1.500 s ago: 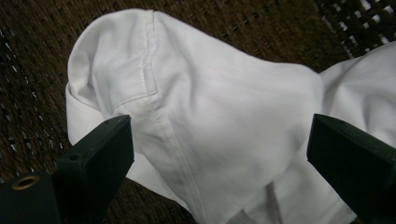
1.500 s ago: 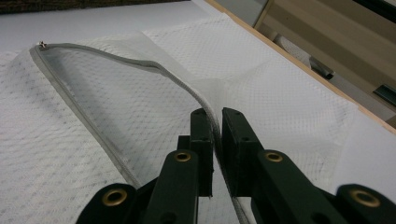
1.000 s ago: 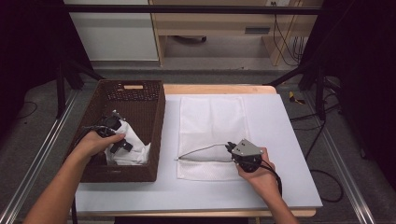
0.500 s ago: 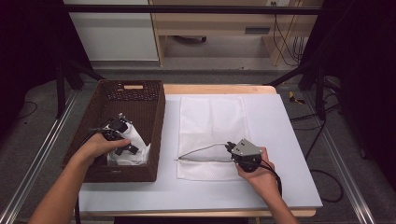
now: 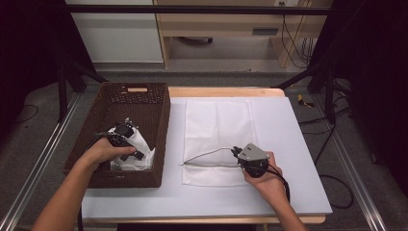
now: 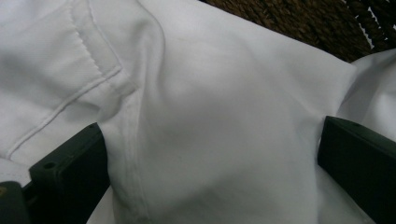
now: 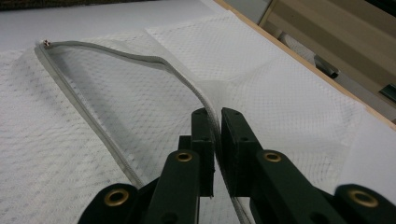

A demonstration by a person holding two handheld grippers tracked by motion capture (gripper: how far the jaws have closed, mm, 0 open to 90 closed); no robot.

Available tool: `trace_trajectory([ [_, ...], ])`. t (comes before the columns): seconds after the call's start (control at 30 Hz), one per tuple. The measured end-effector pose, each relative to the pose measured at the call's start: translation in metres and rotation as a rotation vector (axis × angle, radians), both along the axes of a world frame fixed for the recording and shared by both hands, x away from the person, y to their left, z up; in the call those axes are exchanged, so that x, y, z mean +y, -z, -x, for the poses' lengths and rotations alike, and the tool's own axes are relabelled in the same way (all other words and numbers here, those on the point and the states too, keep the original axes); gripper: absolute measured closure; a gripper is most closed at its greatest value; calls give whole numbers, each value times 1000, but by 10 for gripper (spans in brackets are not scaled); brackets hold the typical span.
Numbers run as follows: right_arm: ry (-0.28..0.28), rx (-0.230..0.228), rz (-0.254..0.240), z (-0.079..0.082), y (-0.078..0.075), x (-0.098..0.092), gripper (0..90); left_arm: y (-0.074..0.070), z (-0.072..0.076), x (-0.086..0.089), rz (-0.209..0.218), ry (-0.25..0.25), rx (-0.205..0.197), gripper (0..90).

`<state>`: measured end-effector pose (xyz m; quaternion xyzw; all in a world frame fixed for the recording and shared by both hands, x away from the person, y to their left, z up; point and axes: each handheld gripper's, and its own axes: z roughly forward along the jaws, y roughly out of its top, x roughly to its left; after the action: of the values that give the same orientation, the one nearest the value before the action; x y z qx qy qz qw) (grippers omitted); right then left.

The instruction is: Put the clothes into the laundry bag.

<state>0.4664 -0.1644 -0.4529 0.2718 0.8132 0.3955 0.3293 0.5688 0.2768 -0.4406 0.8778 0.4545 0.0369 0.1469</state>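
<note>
Left gripper (image 5: 126, 136) in the wicker basket (image 5: 159, 120), jaws spread around white cloth (image 6: 210, 121), seemingly not yet pinched; right gripper (image 7: 215, 126) clamps the mesh bag's (image 5: 216, 120) zipper edge (image 7: 140, 60) on the surface (image 5: 298, 159).

My white mesh laundry bag (image 5: 219, 126) lies flat on the table's white mat, its grey zipper edge (image 7: 140, 60) lifted into an arch so the mouth gapes at the near end. My white cloth garment (image 6: 210, 140), stitched seams showing, sits crumpled in the near part of the brown wicker basket (image 5: 144, 98), left of the bag.
</note>
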Motion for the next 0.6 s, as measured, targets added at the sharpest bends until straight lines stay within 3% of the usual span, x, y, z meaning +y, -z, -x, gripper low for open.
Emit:
trace_trajectory([
  [0.33,-3,3,0,0,1,0,837,4,-1,-4,-35,10,-18,5],
  [0.47,-2,7,-1,-1,1,0,851,2,-1,-4,-87,31,-39,102],
  [0.53,-4,11,0,-1,1,0,866,-1,-1,-3,-114,35,-45,195],
  [0.57,-6,13,0,-1,1,-1,879,-3,-2,-2,-125,26,-49,302],
  [0.6,-6,13,-1,-1,1,-1,883,-3,-2,-1,-129,30,-50,331],
])
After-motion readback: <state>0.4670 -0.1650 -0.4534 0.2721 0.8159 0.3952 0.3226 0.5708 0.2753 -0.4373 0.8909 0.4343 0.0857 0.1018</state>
